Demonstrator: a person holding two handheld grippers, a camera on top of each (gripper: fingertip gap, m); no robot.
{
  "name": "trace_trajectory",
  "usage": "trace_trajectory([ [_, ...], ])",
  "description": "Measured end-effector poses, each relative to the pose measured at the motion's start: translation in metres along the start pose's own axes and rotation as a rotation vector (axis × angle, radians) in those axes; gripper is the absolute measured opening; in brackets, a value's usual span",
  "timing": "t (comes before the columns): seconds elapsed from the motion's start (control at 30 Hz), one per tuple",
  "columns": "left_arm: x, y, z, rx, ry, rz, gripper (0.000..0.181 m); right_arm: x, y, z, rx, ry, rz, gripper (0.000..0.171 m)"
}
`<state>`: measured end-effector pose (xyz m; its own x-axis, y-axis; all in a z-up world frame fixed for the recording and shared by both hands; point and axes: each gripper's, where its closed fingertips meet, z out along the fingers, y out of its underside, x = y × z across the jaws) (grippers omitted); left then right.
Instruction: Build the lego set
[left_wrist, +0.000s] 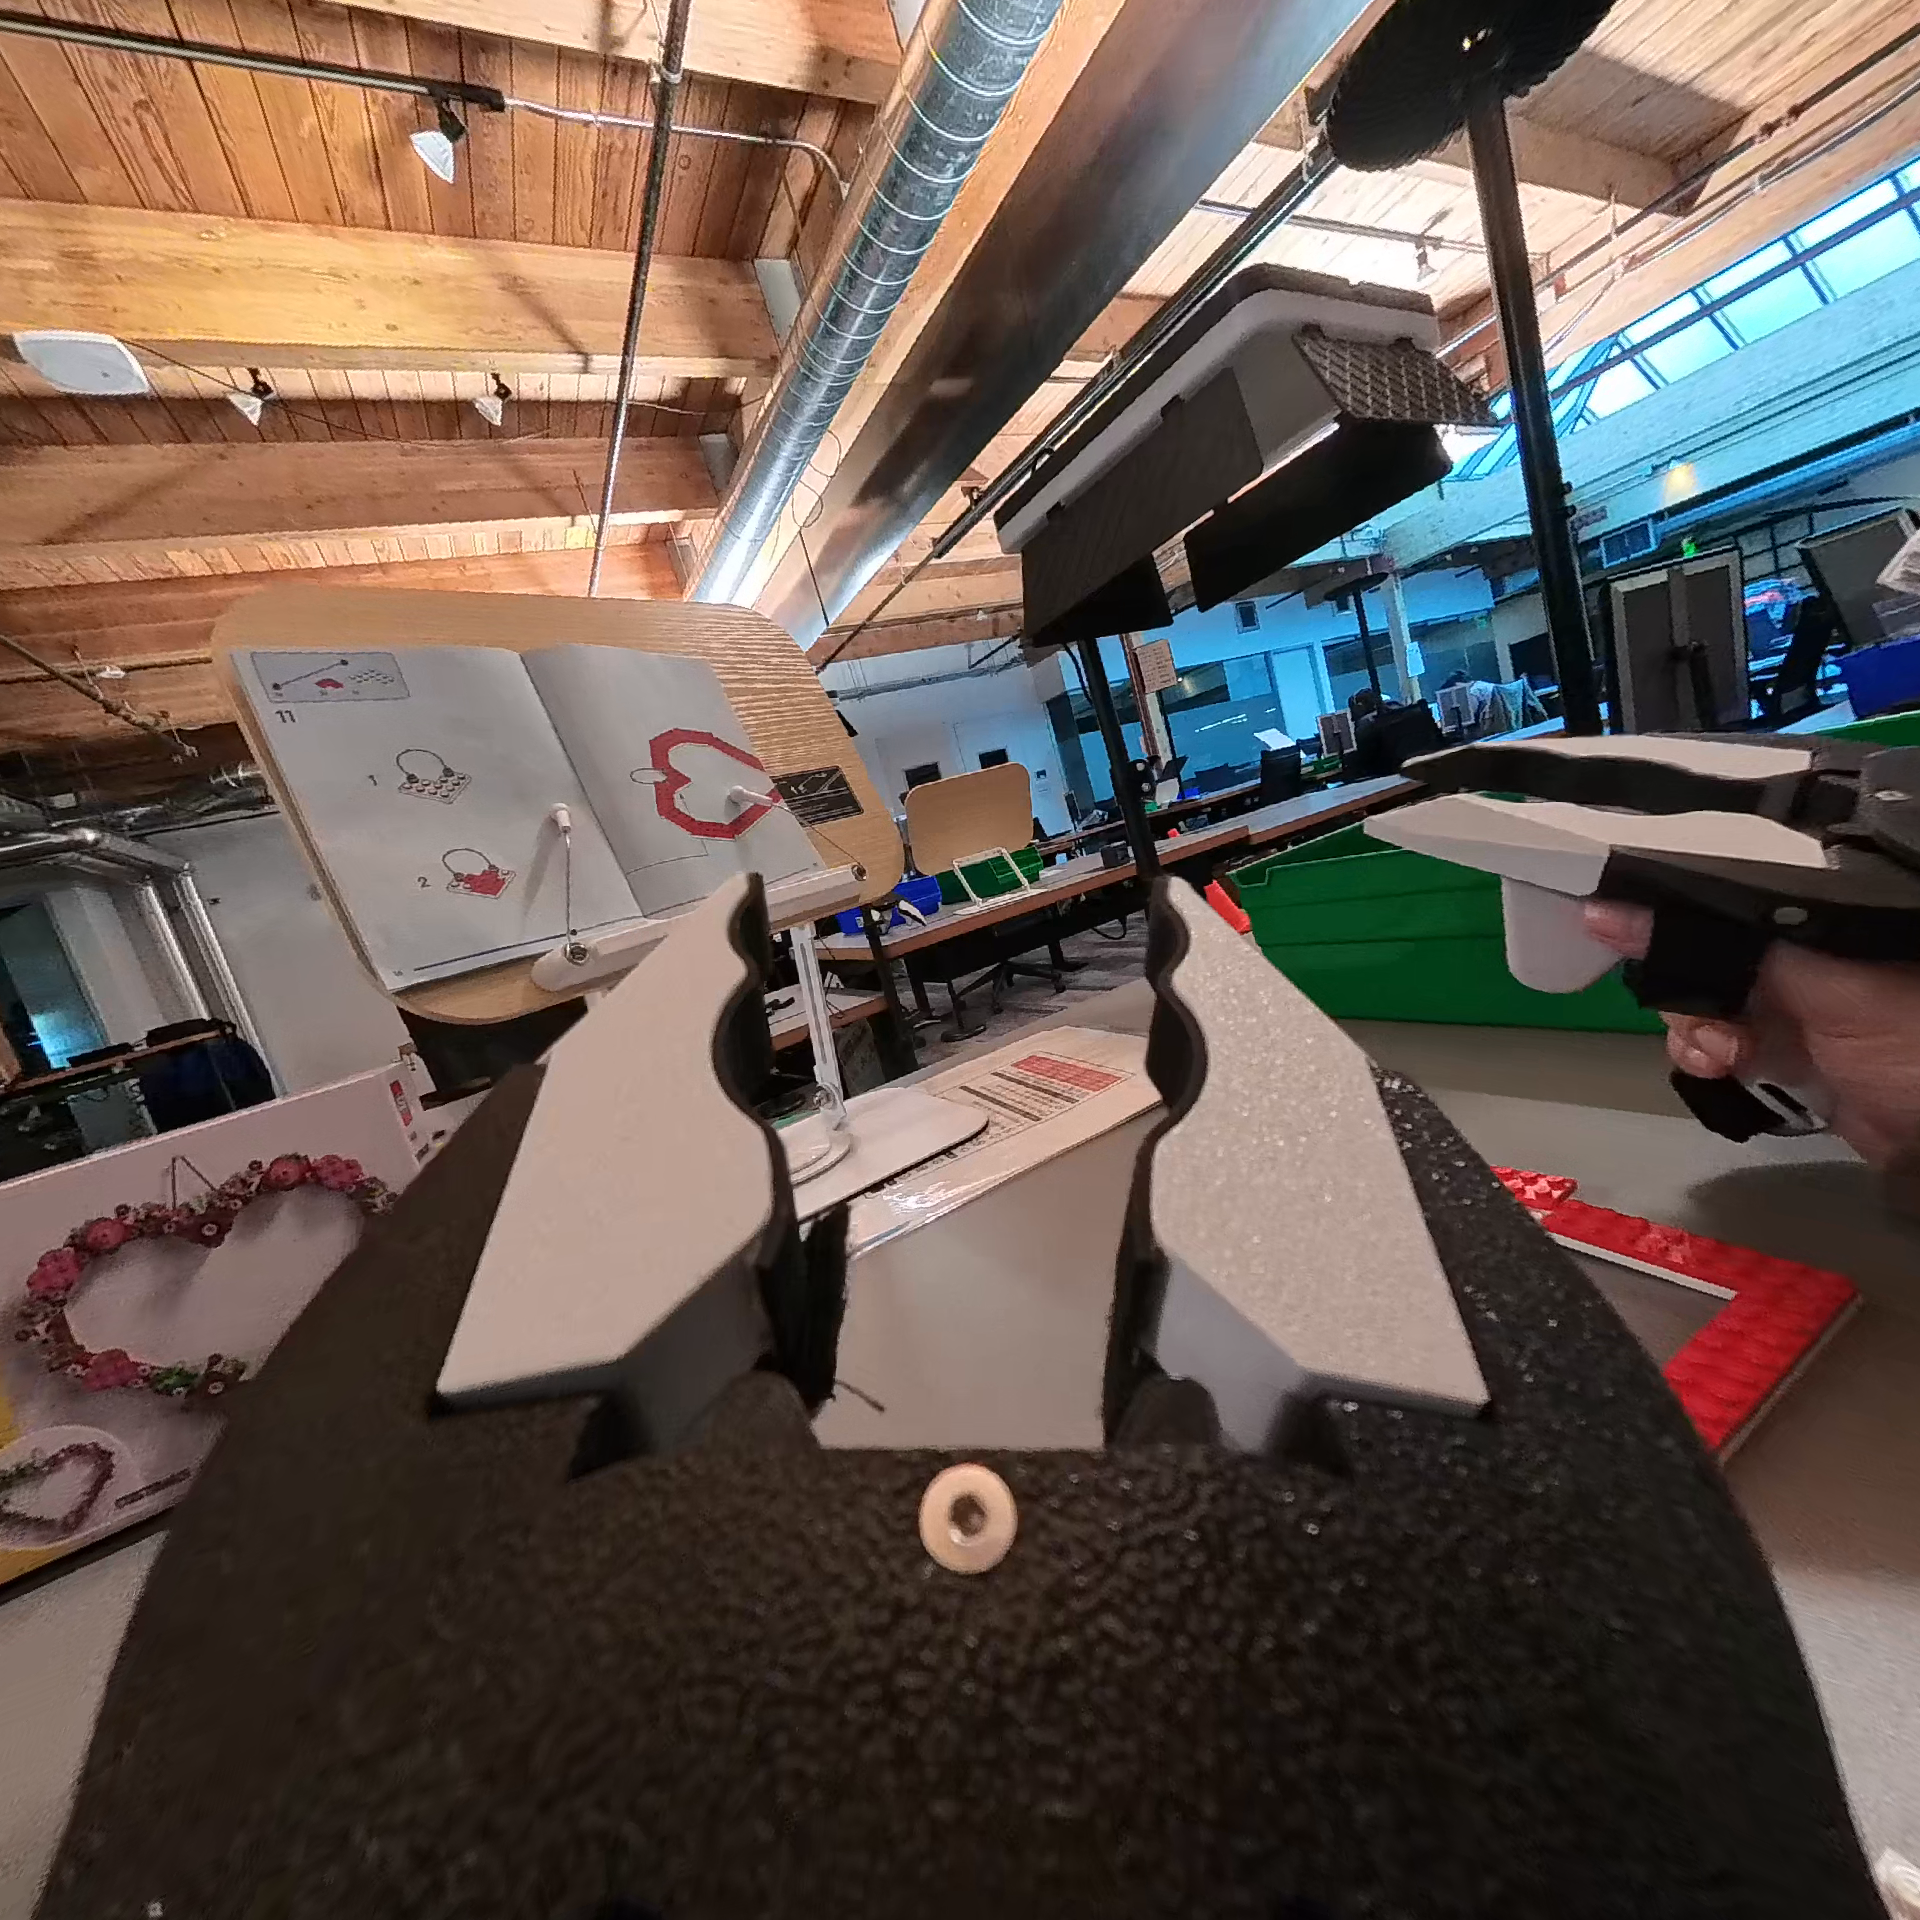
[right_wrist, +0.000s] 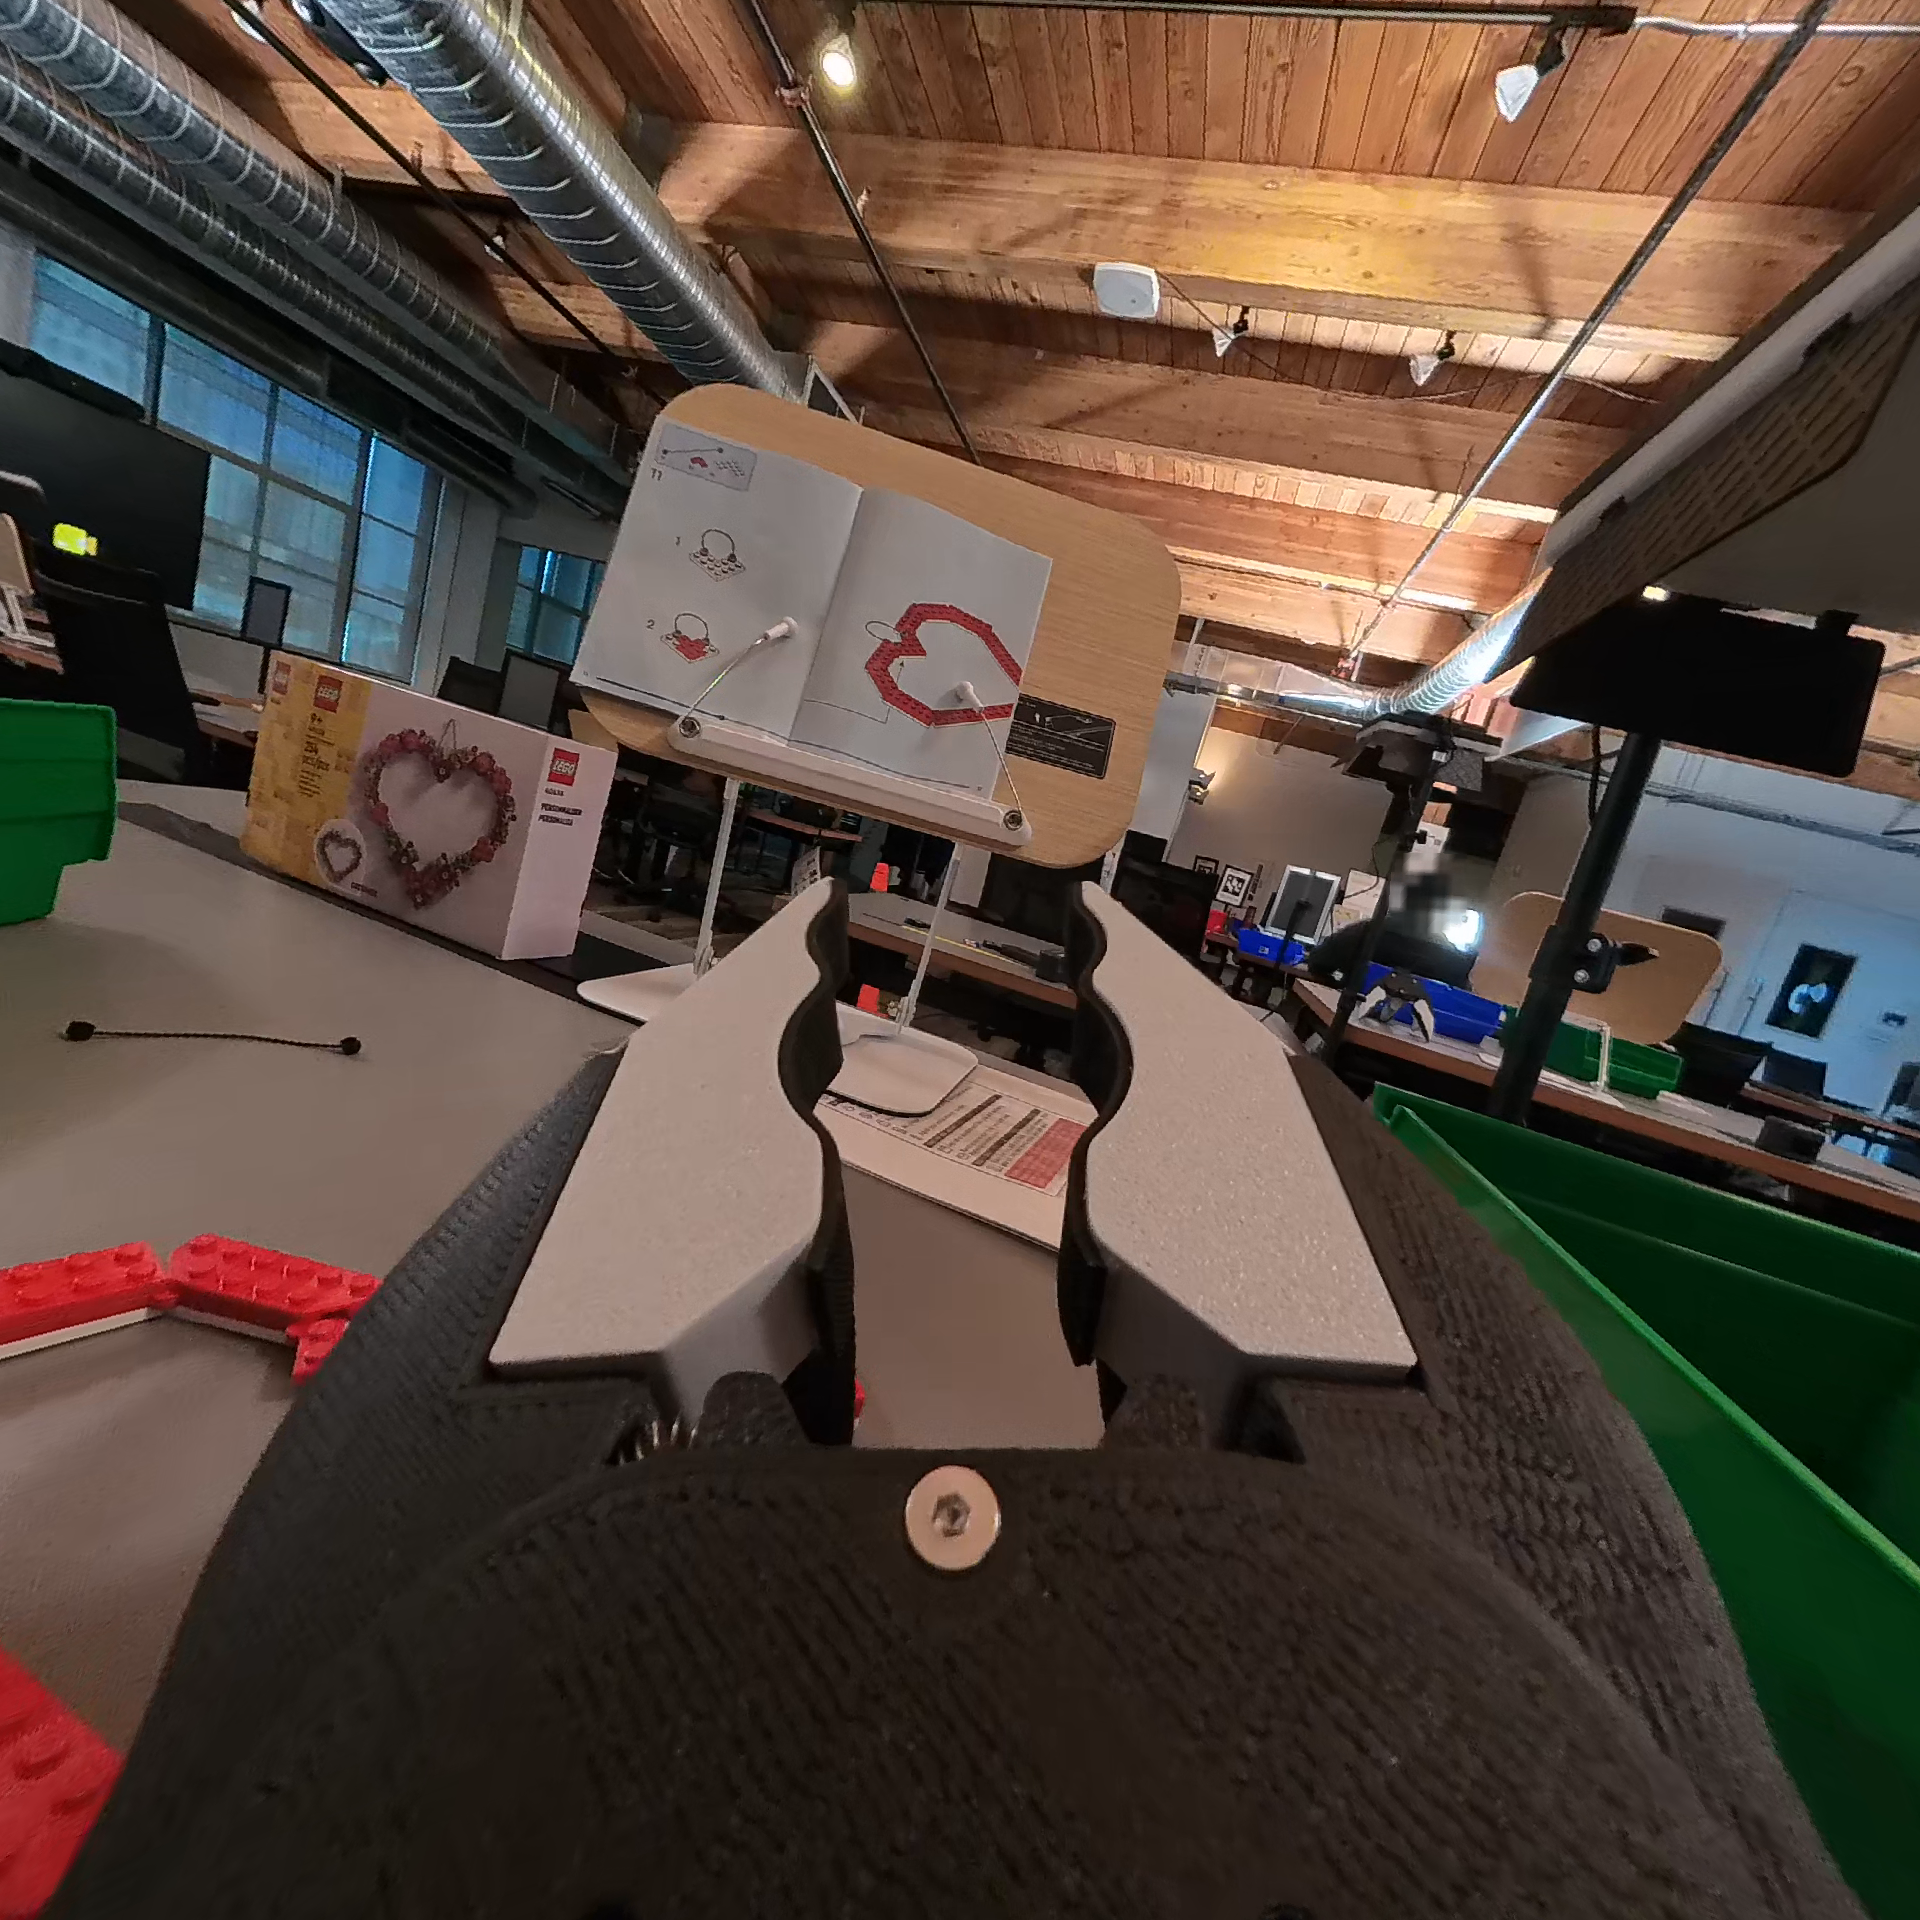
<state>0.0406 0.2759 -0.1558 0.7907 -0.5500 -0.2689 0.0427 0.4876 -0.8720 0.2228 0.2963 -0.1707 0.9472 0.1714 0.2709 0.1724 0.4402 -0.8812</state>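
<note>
Both tools point up toward the instruction booklet (right_wrist: 821, 623) propped open on a wooden book stand (right_wrist: 1101, 665), so the step in hand looks like reading the diagram; done well, that means matching the pictured cord-and-plate sub-build before reaching for any part. The grey table (right_wrist: 260, 1132) is smooth and matte. On it, the green plastic bin (right_wrist: 1683, 1351) is glossy and slope-walled, close beside the right gripper. The cardboard set box (right_wrist: 436, 821) with its flowered heart picture stands near the stand. The red heart frame (left_wrist: 1745, 1340), flat studded plates joined at angles, lies low on the table between the two tools, partly hidden by both. The left gripper (left_wrist: 961, 914) has grainy black housing, pale grey fingers and wavy black pads, with its jaws wide apart and nothing between them. The right gripper (right_wrist: 956, 914) stands somewhat narrower, also empty. The black cord (right_wrist: 213, 1037), thin with a knob at each end, lies loose and well apart from the frame; it will probably flex, so pinching at a knob seems wisest.
</note>
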Motion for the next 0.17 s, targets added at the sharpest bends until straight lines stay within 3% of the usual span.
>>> trace_trajectory([
  [0.17,0.0007,0.0054,0.0024,-0.009,0.010,-0.010,0.071,-0.0005,0.0004,0.0001,-0.002,-0.003,-0.002,0.040],
])
